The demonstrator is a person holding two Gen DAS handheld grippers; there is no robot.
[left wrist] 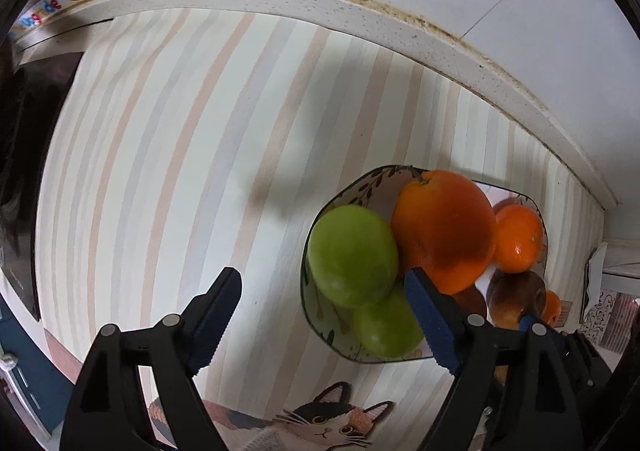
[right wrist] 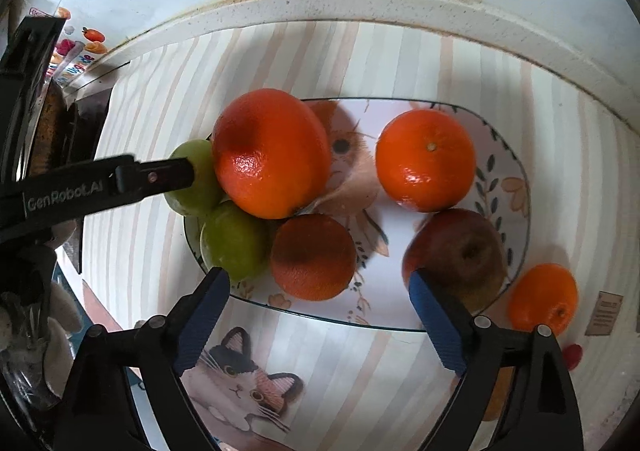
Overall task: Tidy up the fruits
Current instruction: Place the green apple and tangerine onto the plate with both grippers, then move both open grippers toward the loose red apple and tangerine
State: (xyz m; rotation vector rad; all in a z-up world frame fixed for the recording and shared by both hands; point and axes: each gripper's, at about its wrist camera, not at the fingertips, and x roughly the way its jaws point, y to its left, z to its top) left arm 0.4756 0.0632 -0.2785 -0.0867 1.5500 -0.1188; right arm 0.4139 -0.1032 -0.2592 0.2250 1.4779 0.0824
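Fruit lot, gathered on a decorated plate (right wrist: 516,187) that rests on a striped mat (left wrist: 180,155) with a cat print. Contents: one large orange (right wrist: 272,153) riding on top of two green apples (right wrist: 234,239) at the plate's left end; a darker orange (right wrist: 314,257) just beside them; a mandarin (right wrist: 426,159) at the far right side; a red-brown apple (right wrist: 460,251) near the right rim. One small mandarin (right wrist: 544,299) lies off the plate, on the mat just beside the rim, likely the piece not yet sorted. Left gripper (left wrist: 324,315): released, jaws spread, nothing between them, one finger overlapping the plate edge by the green apples. Right gripper (right wrist: 320,319): released, jaws wide, empty, poised over the near rim. Handling notes, as judgement: citrus is firm with a dimpled skin that gives fair purchase; apples are smooth, hard and prone to slip; all pieces are round and will roll. Take each across its widest part with moderate squeeze. The large orange looks precariously stacked; disturbing the apples beneath may dislodge it. Plate appears ceramic, so breakable.
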